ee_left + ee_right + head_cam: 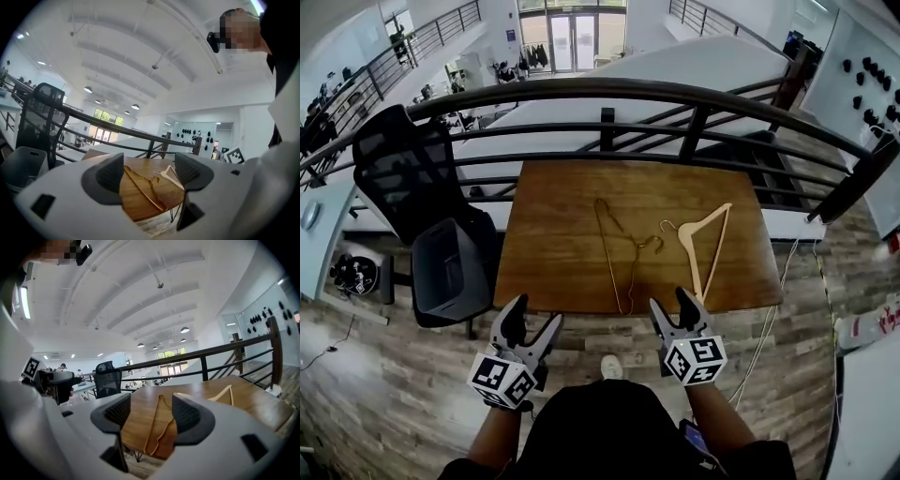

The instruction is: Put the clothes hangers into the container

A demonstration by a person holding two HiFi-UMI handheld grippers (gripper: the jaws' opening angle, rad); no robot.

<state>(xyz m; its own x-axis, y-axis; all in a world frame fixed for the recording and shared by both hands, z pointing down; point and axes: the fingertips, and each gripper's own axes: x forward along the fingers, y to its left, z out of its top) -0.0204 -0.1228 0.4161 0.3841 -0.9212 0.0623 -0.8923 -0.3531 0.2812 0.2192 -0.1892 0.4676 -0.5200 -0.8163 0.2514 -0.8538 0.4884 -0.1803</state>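
Note:
Two hangers lie on the wooden table (553,253). A thin gold wire hanger (616,251) rests near the middle, and a pale wooden hanger (705,246) lies to its right. The wire hanger (140,190) and wooden hanger (172,176) show between the left jaws; the right gripper view has the wire hanger (157,427) and wooden hanger (224,395) too. My left gripper (532,324) is open, short of the table's near edge. My right gripper (673,305) is open at the near edge, just before the wooden hanger. The grey container (450,270) stands left of the table.
A black mesh chair (403,169) stands behind the grey container. A dark metal railing (675,122) runs along the table's far side, with a drop beyond it. Wood-look floor lies under the table's near edge, with a cable at the right.

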